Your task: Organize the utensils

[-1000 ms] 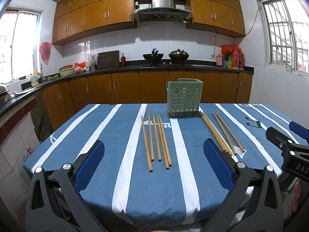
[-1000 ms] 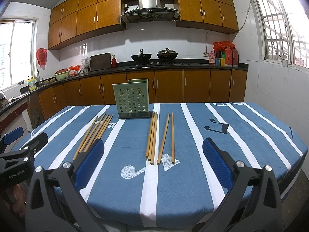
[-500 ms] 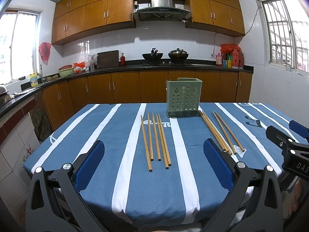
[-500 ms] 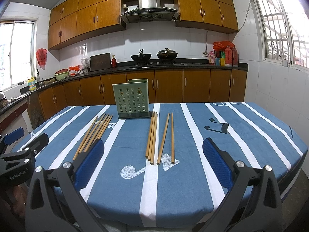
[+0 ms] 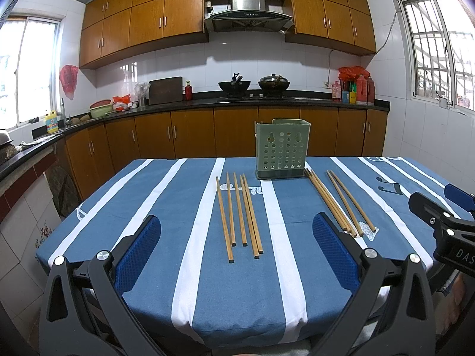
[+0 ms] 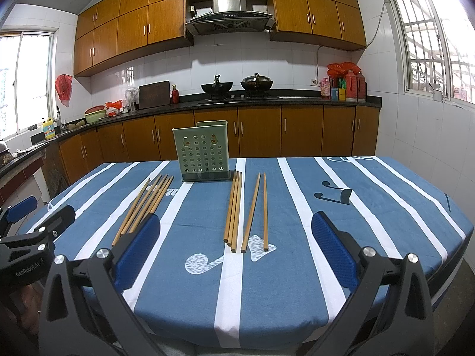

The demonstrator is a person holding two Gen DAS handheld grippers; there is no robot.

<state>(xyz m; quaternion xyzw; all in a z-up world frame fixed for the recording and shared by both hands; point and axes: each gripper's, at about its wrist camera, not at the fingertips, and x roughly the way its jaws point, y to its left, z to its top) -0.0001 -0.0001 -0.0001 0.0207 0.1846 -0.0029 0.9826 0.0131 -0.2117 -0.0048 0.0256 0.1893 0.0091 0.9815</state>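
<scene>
A pale green perforated utensil holder stands upright at the far middle of the blue striped table. Several wooden chopsticks lie flat in a left group and a right group. My left gripper hovers open near the table's front edge, short of the left group. My right gripper is open too, its blue pads just short of the right group's near tips. Neither holds anything. Each gripper shows at the other view's edge.
The table's front edge drops off just beneath both grippers. A kitchen counter with woks, bottles and a cutting board runs along the back wall, wooden cabinets above and below. A tiled wall is at the right.
Nothing on the table has moved. Both grippers stay open and almost still; the views shift only very slightly.
</scene>
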